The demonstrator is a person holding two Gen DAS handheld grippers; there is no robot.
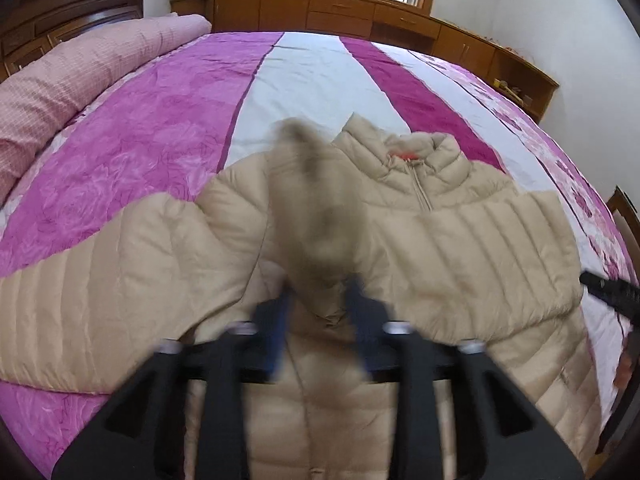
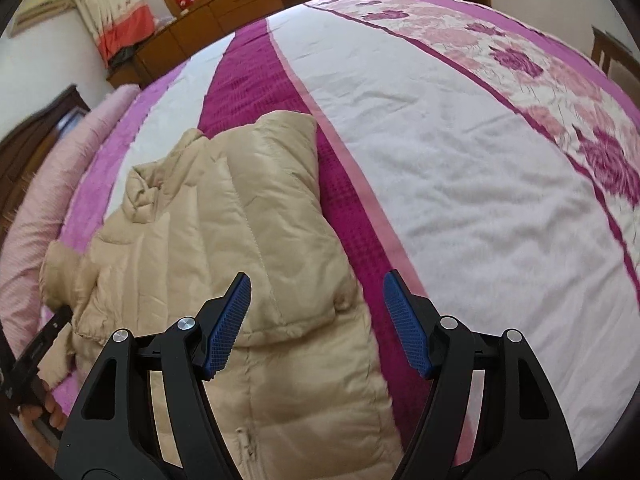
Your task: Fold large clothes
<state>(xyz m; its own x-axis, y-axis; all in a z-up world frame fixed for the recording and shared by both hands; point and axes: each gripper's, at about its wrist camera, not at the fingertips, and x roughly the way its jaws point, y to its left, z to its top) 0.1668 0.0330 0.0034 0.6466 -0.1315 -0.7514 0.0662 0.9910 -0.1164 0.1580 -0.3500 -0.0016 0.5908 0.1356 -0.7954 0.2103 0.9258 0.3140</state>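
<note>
We see no readable writing | left gripper [image 1: 316,292] blurred, jaws parted around a sleeve, grip unclear | beige puffer jacket [image 1: 460,240] front-up on striped bedspread [image 1: 312,76] | right gripper [image 2: 316,320] released, over jacket's right edge

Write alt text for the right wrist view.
A beige puffer jacket lies on a bed with a purple, white and floral bedspread, one sleeve folded across its front. The right hand-held gripper hovers open over the jacket's edge, gripping nothing. Wooden cabinets line the far wall under a window.
</note>
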